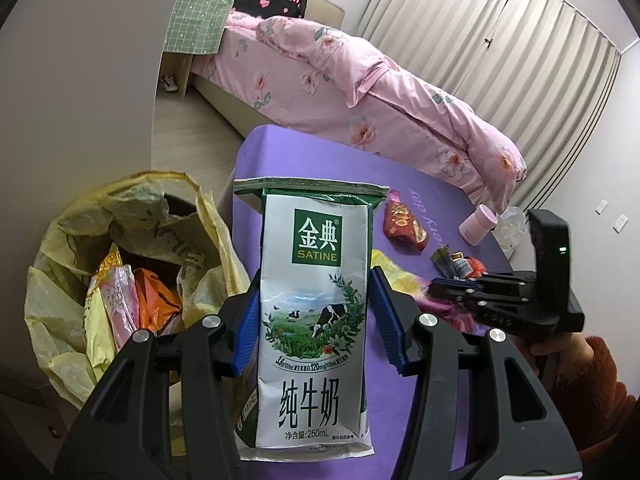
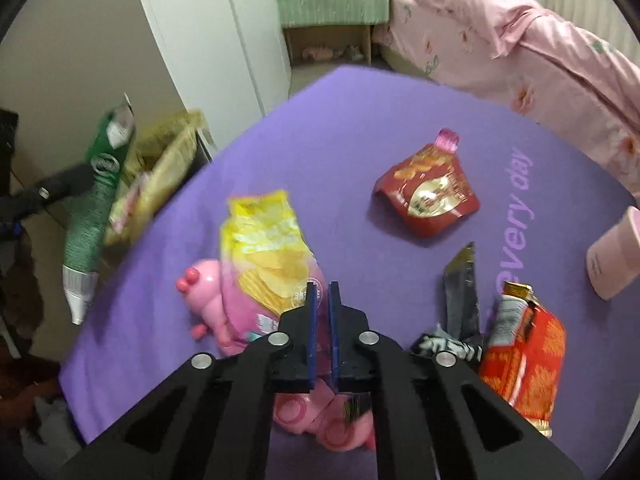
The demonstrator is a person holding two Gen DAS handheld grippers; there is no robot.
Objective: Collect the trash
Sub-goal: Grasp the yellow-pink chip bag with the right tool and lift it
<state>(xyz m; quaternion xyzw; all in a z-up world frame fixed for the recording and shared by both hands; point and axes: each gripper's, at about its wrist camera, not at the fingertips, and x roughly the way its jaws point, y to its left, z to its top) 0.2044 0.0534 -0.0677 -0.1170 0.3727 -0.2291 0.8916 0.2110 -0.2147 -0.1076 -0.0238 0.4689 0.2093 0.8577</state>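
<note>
A white and green milk carton [image 1: 316, 300] stands upright between the blue pads of my left gripper [image 1: 316, 274], which is shut on it beside the open yellow trash bag [image 1: 132, 240]. The right wrist view shows that carton [image 2: 96, 208] edge-on at the far left. My right gripper [image 2: 322, 286] is shut, its tips just over the lower corner of a yellow chip bag [image 2: 268, 248] lying on the purple table [image 2: 360, 120]. I see nothing between its jaws. From the left wrist view the right gripper [image 1: 436, 284] hovers low over the table.
More litter lies on the table: a red wrapper [image 2: 432, 196], a dark sachet [image 2: 464, 288], an orange-red packet [image 2: 524, 360]. A pink toy pig [image 2: 208, 300] lies under the chip bag, and a pink cup [image 2: 616, 256] stands at the right. A pink bed [image 1: 360, 92] is beyond.
</note>
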